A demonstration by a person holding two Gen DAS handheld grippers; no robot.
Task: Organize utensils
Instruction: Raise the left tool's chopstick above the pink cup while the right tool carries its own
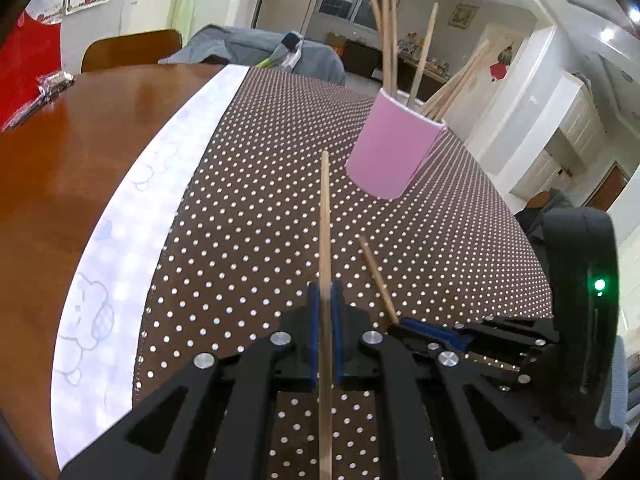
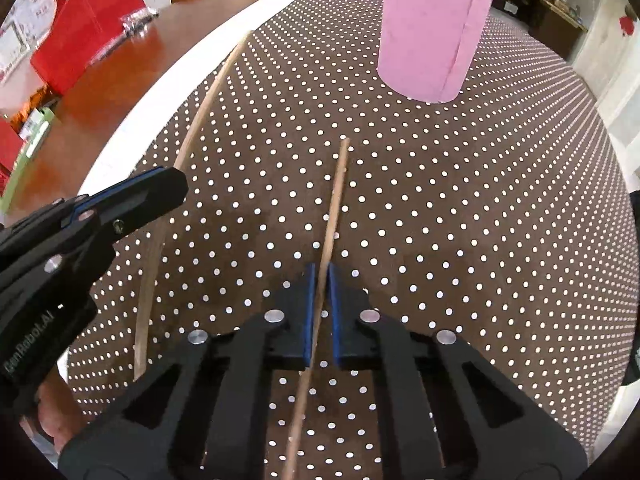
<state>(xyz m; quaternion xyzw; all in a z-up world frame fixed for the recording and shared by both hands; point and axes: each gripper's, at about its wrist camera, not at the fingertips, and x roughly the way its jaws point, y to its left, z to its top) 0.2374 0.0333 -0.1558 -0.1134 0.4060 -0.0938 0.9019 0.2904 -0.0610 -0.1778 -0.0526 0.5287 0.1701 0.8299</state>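
Note:
My left gripper point(image 1: 325, 292) is shut on a wooden chopstick point(image 1: 325, 216) that points forward over the dotted brown cloth point(image 1: 260, 184). My right gripper point(image 2: 319, 272) is shut on a second chopstick point(image 2: 334, 204); it also shows in the left wrist view point(image 1: 376, 276), low at the right. A pink cup point(image 1: 394, 144) stands upright ahead on the cloth with several chopsticks point(image 1: 388, 40) in it; the right wrist view shows it at the top point(image 2: 432, 32). The left gripper and its chopstick point(image 2: 200, 128) show at the left of the right wrist view.
The cloth lies on a brown wooden table point(image 1: 80, 128) with a white patterned strip point(image 1: 132, 208) along its left side. Red bags point(image 2: 84, 36) and a small packet point(image 2: 138, 20) sit at the table's far left. A chair back point(image 1: 132, 48) stands behind.

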